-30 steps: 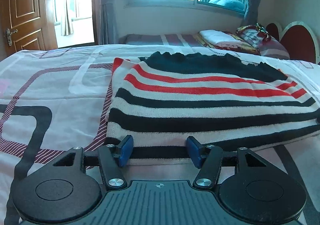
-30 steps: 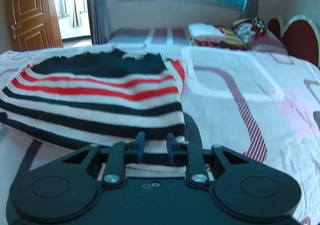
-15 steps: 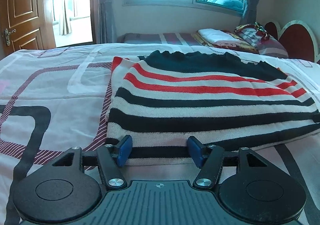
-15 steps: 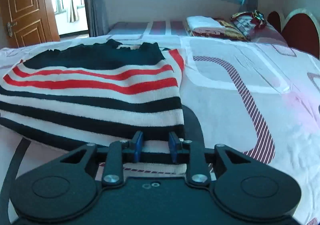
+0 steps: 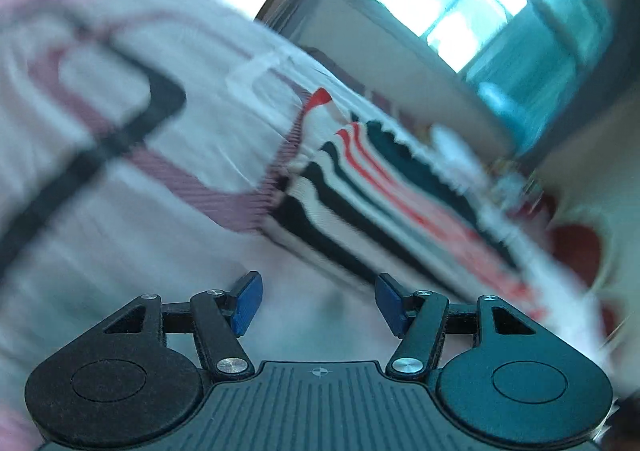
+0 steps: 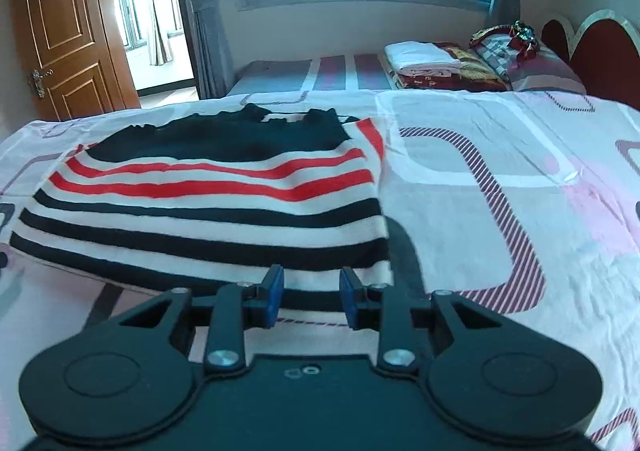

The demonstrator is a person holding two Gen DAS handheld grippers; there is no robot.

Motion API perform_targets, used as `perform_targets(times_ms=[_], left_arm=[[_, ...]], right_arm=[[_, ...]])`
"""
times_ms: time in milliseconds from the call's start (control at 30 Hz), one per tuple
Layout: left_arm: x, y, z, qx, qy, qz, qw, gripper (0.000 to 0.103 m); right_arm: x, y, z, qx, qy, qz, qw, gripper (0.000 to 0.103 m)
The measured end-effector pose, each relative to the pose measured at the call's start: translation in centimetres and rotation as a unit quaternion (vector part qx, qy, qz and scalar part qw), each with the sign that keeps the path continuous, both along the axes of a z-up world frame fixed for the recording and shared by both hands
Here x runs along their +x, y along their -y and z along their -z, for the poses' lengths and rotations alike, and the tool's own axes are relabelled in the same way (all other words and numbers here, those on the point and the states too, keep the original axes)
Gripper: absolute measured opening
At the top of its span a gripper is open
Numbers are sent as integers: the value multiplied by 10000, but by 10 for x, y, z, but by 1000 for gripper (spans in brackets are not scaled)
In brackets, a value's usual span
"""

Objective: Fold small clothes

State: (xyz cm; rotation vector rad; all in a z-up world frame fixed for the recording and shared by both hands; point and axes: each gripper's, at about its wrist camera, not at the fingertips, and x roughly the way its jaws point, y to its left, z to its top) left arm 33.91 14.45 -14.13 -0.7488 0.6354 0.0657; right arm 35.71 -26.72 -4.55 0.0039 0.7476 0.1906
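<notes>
Left wrist view: heavily smeared and tilted. The left tool [image 5: 316, 301] has its blue pads spread wide with nothing between them, only bedsheet [image 5: 120, 179] showing below. The striped sweater [image 5: 384, 195] lies ahead and to the right of this tool, apart from it; its near left corner is the closest part, and its stripes run away diagonally toward the upper right of the frame. The window [image 5: 460, 7] appears slanted at top right.

Right wrist view: sharp and level. The right tool [image 6: 311, 297] has its pads partly spread and touching no cloth; the sweater's [image 6: 216, 207] near hem lies directly ahead of them and just beyond the tips. The sweater lies flat on the bed [image 6: 500, 179], its long axis crosswise to this tool, extending mostly to the tool's left; its right edge sits slightly right of the tool's line. Door [image 6: 64, 39] at far left, folded bedding [image 6: 424, 59] beyond at right.

Judgement: the right tool is nearer the sweater and aligned with the near right corner; the left tool would need to come right to meet the opposite corner.
</notes>
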Motion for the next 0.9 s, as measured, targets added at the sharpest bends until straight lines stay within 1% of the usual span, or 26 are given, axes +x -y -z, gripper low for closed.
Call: perform_targets(times_ms=[67, 200, 300, 333, 400, 433, 467, 500, 533, 600, 633, 667, 700, 767, 800, 833, 867, 900], left_arm=[[6, -3, 11, -570, 125, -253, 9980, 61], [19, -8, 26, -1033, 418, -606, 9919, 61], [35, -9, 29, -1072, 506, -706, 9904, 59], [40, -11, 30, -1091, 528, -751, 9898, 57], [51, -15, 34, -1160, 522, -858, 9882, 50], [57, -19, 34, -1158, 498, -899, 9879, 42], [62, -22, 36, -1199, 491, -930, 9872, 38], [68, -26, 37, -1248, 521, -938, 9864, 36], [72, -28, 38, -1241, 524, -931, 9865, 34], [78, -28, 38, -1182, 541, -880, 9876, 28], [79, -30, 39, -1240, 548, -889, 9868, 25], [75, -33, 40, -1384, 616, -905, 9843, 23], [71, -34, 38, -1499, 801, -897, 9814, 22], [62, -33, 34, -1567, 1136, -865, 9773, 22], [60, -32, 37, -1560, 1149, -891, 9770, 22], [61, -32, 44, -1485, 967, -944, 9796, 22], [61, -33, 52, -1480, 835, -981, 9806, 20], [60, -33, 53, -1433, 957, -937, 9806, 20]], right_arm=[[0, -8, -2, 26, -5, -67, 10000, 30], [-1, -22, -11, 63, 71, -279, 9996, 30], [1, -28, -18, 94, 157, -416, 9990, 31], [4, -29, -19, 121, 176, -446, 9988, 31], [12, -31, -22, 236, 173, -491, 9984, 31], [16, -33, -22, 291, 163, -498, 9982, 31], [20, -34, -22, 350, 154, -512, 9980, 31], [26, -36, -22, 413, 140, -532, 9976, 30], [32, -38, -21, 478, 119, -546, 9973, 29], [44, -44, -17, 625, 51, -586, 9963, 21], [50, -48, -14, 695, -3, -625, 9956, 18], [55, -54, -12, 729, -51, -662, 9951, 15], [61, -61, -10, 763, -87, -728, 9944, 9], [68, -73, -9, 806, -74, -820, 9933, 8], [72, -79, -8, 819, -72, -865, 9929, 8], [77, -86, -6, 837, -78, -912, 9923, 8], [83, -91, -3, 851, -93, -942, 9919, 8], [89, -96, 2, 821, -141, -953, 9920, 8]])
